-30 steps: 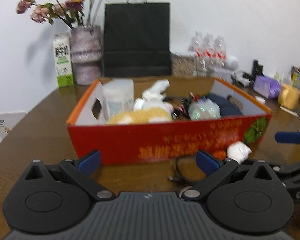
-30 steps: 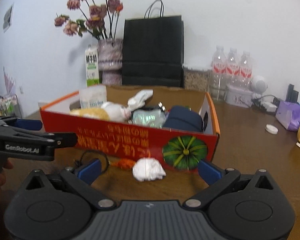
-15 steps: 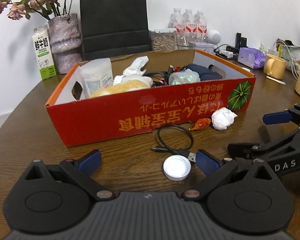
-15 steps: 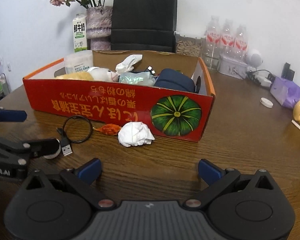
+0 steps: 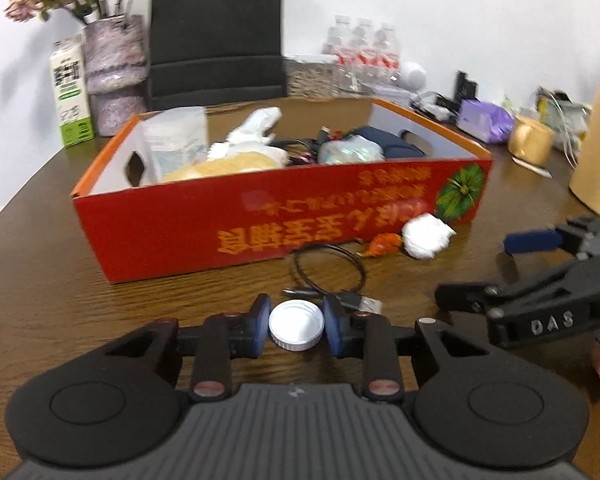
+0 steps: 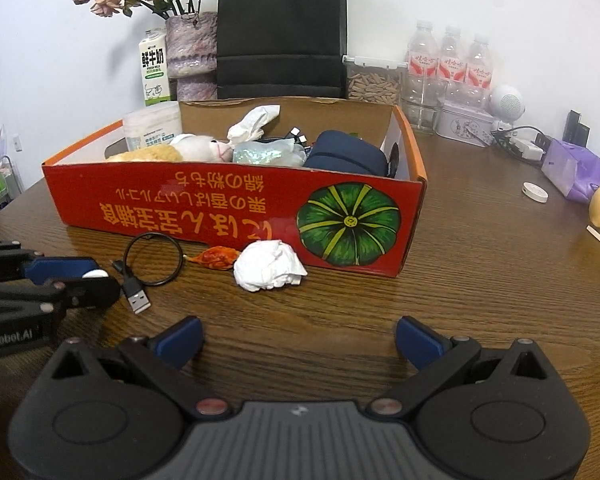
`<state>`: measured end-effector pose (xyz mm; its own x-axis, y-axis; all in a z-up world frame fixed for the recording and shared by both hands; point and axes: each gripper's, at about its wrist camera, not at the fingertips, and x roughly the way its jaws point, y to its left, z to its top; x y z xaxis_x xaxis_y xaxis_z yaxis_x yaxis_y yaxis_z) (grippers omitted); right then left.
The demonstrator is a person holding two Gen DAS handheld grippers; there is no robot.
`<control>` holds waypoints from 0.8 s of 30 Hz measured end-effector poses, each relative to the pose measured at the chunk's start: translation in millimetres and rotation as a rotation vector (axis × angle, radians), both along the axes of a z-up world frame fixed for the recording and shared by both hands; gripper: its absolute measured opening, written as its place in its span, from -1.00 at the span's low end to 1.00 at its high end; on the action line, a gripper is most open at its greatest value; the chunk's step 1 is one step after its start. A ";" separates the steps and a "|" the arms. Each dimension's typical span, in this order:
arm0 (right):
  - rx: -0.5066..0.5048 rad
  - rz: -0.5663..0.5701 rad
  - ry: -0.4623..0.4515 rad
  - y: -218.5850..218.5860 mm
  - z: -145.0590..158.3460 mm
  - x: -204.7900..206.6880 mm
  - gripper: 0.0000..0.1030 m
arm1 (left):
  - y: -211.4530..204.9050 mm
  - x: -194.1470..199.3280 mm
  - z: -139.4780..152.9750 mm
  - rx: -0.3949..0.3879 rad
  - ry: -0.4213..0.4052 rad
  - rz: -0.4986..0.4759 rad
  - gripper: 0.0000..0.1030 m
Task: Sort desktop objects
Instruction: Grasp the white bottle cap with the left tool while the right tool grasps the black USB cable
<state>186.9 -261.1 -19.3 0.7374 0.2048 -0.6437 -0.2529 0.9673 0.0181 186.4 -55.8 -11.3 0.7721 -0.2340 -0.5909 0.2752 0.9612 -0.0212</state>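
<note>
A white bottle cap (image 5: 296, 325) lies on the brown table just before the red cardboard box (image 5: 220, 216). My left gripper (image 5: 297, 326) is closing, and its blue pads touch the cap on both sides. In the right wrist view the cap shows as a sliver (image 6: 95, 274) between the left gripper (image 6: 84, 278) fingers. A coiled black USB cable (image 6: 152, 254), an orange wrapper (image 6: 216, 258) and a crumpled white tissue (image 6: 268, 266) lie along the box front (image 6: 180, 208). My right gripper (image 6: 298, 340) stands open over bare table, short of the tissue.
The box holds a plush toy, a tub, tissue, cables and a navy pouch (image 6: 346, 156). Behind stand a black paper bag (image 6: 282, 28), a vase with flowers (image 6: 190, 52), a milk carton (image 6: 154, 68) and water bottles (image 6: 448, 68). A yellow mug (image 5: 530, 140) and purple pack (image 6: 574, 168) sit at the right.
The left gripper's jaws went from wide open to closed around the white cap. Both views tipped down toward the table. The right gripper stayed open.
</note>
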 end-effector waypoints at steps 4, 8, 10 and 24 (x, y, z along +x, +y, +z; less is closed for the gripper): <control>0.020 0.014 -0.023 3.3 2.5 -3.5 1.00 | 15.0 4.4 4.4 -0.034 -0.014 0.055 -0.44; 0.063 0.067 -0.092 16.9 14.0 -11.8 0.97 | 33.0 9.3 7.2 -0.054 -0.019 0.107 -0.44; 0.071 0.099 -0.107 27.9 18.7 -11.3 0.92 | 42.0 9.9 8.7 -0.062 -0.026 0.124 -0.44; 0.028 0.226 -0.026 107.9 12.0 17.0 -0.19 | 91.3 10.8 11.5 -0.081 -0.062 0.169 -0.44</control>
